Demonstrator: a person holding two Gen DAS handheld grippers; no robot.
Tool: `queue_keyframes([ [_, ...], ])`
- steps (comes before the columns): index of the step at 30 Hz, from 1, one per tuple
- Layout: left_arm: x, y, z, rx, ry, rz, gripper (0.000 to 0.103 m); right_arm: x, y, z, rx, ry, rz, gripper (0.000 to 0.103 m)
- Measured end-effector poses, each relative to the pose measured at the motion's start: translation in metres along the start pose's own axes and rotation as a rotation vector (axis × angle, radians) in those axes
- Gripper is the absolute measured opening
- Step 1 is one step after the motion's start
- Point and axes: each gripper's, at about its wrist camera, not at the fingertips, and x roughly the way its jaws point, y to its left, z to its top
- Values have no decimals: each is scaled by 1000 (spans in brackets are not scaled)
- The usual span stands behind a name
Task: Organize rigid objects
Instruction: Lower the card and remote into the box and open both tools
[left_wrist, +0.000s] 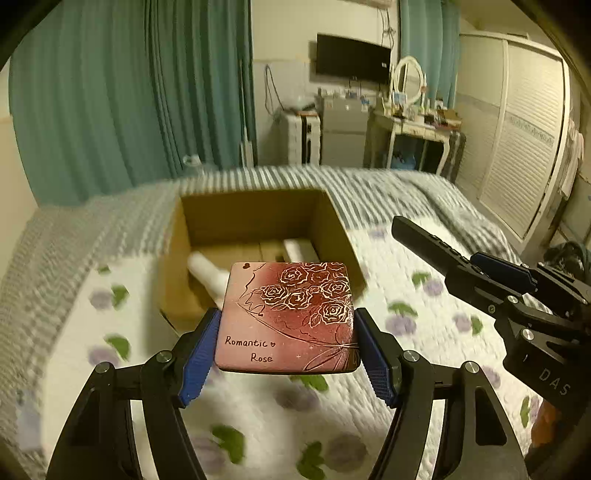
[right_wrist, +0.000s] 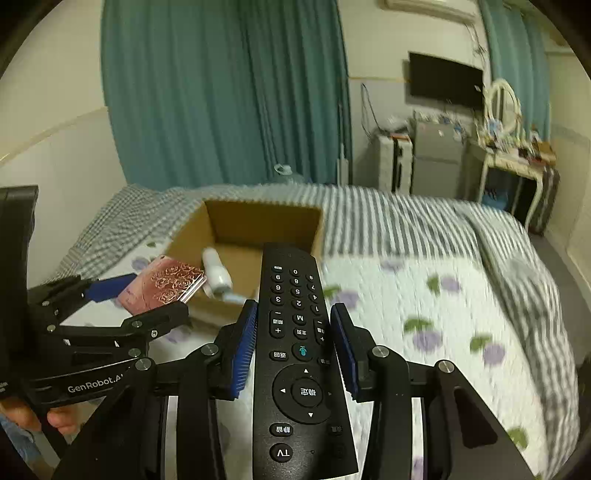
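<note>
Both tongs were loaded and carried above the bed, facing the open brown cardboard box (left_wrist: 255, 254).

Left tongs (left_wrist: 286, 347): clenched on a flat square pink-and-red tin printed with gold roses and the words "Romantic Rose" (left_wrist: 291, 314). Blue pads pressed its two side edges; the tin sat level, its far edge overlapping the box's near rim at 12 o'clock in the left wrist view.

Right tongs (right_wrist: 295, 347): grasping a long black TV remote control with numbered buttons (right_wrist: 295, 332), pinched at mid-length, its far end pointing to 12 o'clock toward the box.

The box stood on the white quilted bedspread with purple flowers and green leaves (right_wrist: 424, 314). Inside lay a white cylindrical bottle-like object (right_wrist: 218, 275); a second white piece showed at the back in the left view, too blurred to identify.

Step in hand, as I judged it: transport of both items to the box, neither yet released.

Next move would call for advancing the tin fully past the near rim, lowering it clear of the white object, then releasing. The remote should follow separately, to keep the two tongs from colliding over the opening.
</note>
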Motion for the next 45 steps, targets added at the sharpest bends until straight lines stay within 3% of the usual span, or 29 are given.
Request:
queue_keyframes([
  [4,4,15,25,22,-32,37,72,5,12,35,-45,-39,19,39],
  [11,67,43,42,11,13,87,72,59,18,71,-63,-30,70,39],
  [17,125,59,29,11,72,100,72,113,18,70,-94,10,83,39],
  [22,148,56,20,37,88,92,72,140,12,58,-103,41,80,39],
  [26,147,52,18,57,77,120,75,146,7,51,-89,59,73,39],
  [34,107,68,27,24,0,140,75,143,13,56,-53,56,88,39],
  [40,95,92,23,-31,-24,152,75,182,24,55,-63,126,97,40],
  [45,101,94,16,0,-8,185,76,208,25,56,-9,159,95,40],
])
